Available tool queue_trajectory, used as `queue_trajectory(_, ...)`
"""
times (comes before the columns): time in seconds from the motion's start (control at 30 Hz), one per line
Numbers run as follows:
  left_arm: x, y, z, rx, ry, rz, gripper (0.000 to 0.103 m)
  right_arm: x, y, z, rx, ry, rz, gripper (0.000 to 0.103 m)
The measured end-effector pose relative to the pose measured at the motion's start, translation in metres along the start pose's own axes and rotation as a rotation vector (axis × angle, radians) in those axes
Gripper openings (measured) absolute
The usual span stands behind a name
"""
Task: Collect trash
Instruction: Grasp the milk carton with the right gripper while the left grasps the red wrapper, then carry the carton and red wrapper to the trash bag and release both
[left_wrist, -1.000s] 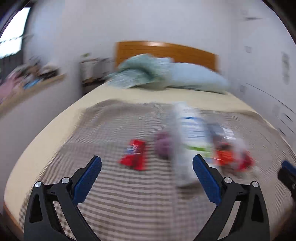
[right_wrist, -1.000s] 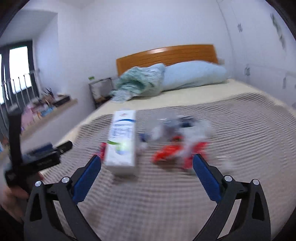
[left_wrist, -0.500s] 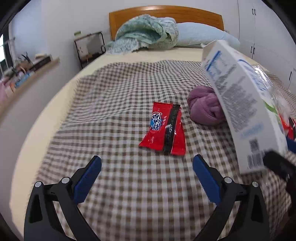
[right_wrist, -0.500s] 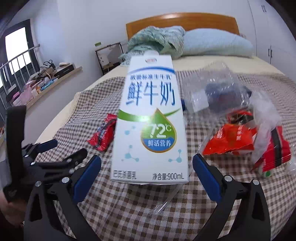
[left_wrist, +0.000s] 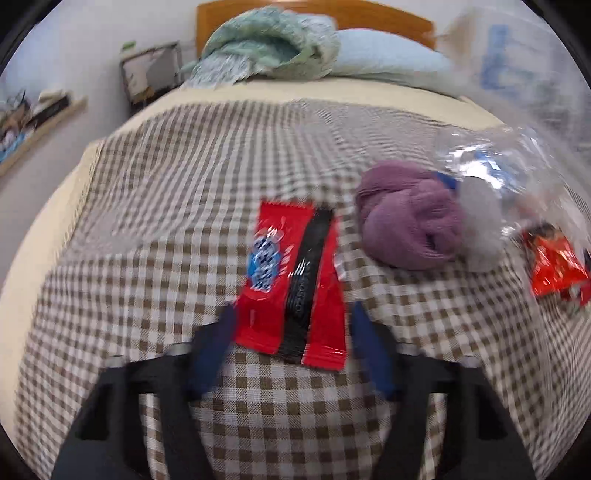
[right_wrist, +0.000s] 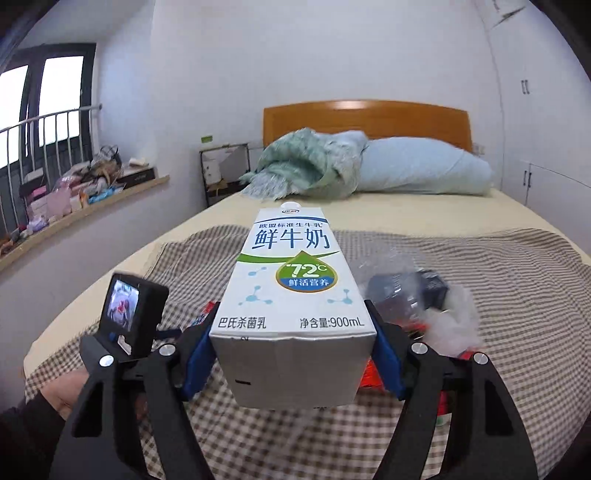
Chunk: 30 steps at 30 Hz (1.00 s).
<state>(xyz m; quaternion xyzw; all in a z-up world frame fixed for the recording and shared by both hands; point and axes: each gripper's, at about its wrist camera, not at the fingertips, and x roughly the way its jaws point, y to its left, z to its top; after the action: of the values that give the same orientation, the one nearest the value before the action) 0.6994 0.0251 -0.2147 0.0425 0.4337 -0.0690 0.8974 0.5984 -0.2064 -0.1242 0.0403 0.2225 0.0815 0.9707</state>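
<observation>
Right gripper (right_wrist: 293, 363) had just closed, clamped on the white rectangular milk carton (right_wrist: 295, 295) at its base; stiff, probably light; left gripper (left_wrist: 291, 349) had been closing, jaws apart, straddling the near end of the flat red foil snack wrapper (left_wrist: 295, 280), left of carton; thin, slippery; pinch an edge.

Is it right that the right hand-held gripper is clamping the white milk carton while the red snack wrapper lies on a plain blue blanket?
Not quite. The red snack wrapper lies on a brown-and-white checked blanket, not plain blue, as the left wrist view shows. The right hand-held gripper does clamp the white milk carton.
</observation>
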Motion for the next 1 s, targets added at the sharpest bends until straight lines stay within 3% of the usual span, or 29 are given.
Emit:
queue_trajectory(0.07,0.002,0.003,0.002,-0.006,-0.017,0.002,0.045,0.003,-0.012,-0.001,0.030,0.019,-0.001,0.070)
queue_trajectory(0.1,0.001,0.003,0.002,-0.004,-0.024,0.000,0.031,0.005,-0.018,-0.003,0.047,0.030,0.002,0.070)
queue_trajectory(0.2,-0.009,0.009,0.004,-0.046,-0.026,-0.026,0.021,0.003,-0.025,-0.003,0.063,0.045,0.004,0.070)
queue_trajectory(0.23,-0.015,0.009,0.005,-0.054,-0.036,-0.045,0.012,0.001,-0.026,-0.003,0.057,0.049,-0.002,0.070)
queue_trajectory(0.3,-0.031,0.006,0.008,-0.058,-0.058,-0.040,0.010,-0.004,-0.030,-0.004,0.062,0.056,-0.005,0.070)
queue_trajectory(0.43,-0.072,-0.004,0.012,-0.098,-0.109,-0.134,0.006,-0.017,-0.035,0.001,0.067,0.060,0.006,0.070)
queue_trajectory(0.53,-0.106,-0.020,0.006,-0.080,-0.158,-0.112,0.005,-0.034,-0.038,0.004,0.080,0.066,0.039,0.070)
queue_trajectory(0.73,-0.160,-0.047,-0.023,-0.071,-0.164,-0.071,0.004,-0.089,-0.041,0.000,0.047,0.069,0.052,0.070)
queue_trajectory(1.0,-0.235,-0.080,-0.051,-0.031,-0.217,-0.091,0.004,-0.170,-0.068,-0.010,0.047,0.094,0.019,0.070)
